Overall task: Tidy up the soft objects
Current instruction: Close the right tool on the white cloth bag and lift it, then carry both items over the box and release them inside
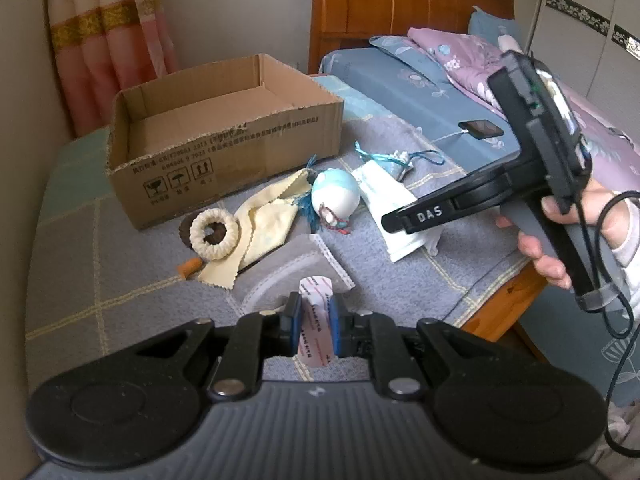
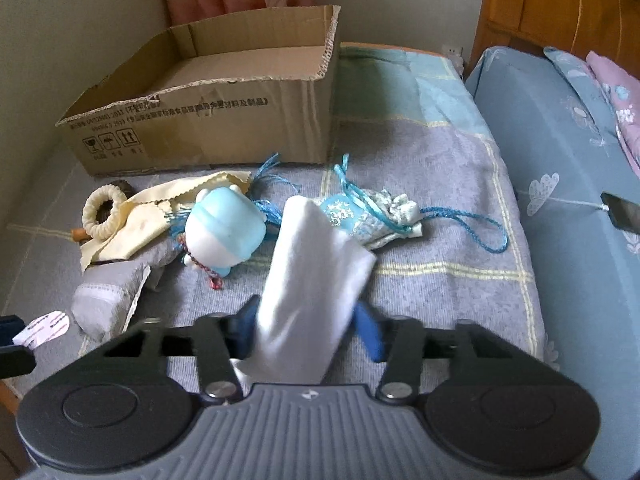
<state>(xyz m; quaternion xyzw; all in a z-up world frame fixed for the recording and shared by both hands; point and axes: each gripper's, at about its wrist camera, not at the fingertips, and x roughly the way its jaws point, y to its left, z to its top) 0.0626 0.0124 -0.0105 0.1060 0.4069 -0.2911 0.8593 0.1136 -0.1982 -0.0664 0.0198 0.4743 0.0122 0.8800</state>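
White soft cloth (image 2: 316, 280), pinched only by its near end in the jaws of the right gripper (image 2: 308, 336) above the bed's near edge, could be dragged loose while the left gripper (image 1: 313, 320) is clamped on a pink-printed white packet (image 1: 316, 300).

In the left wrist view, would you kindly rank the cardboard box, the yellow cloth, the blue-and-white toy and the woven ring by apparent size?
Largest to smallest:
1. cardboard box
2. yellow cloth
3. blue-and-white toy and woven ring: these look about alike, so I would not rank them.

All four lie at similar depth on the bed, so nearness hardly distorts the order.
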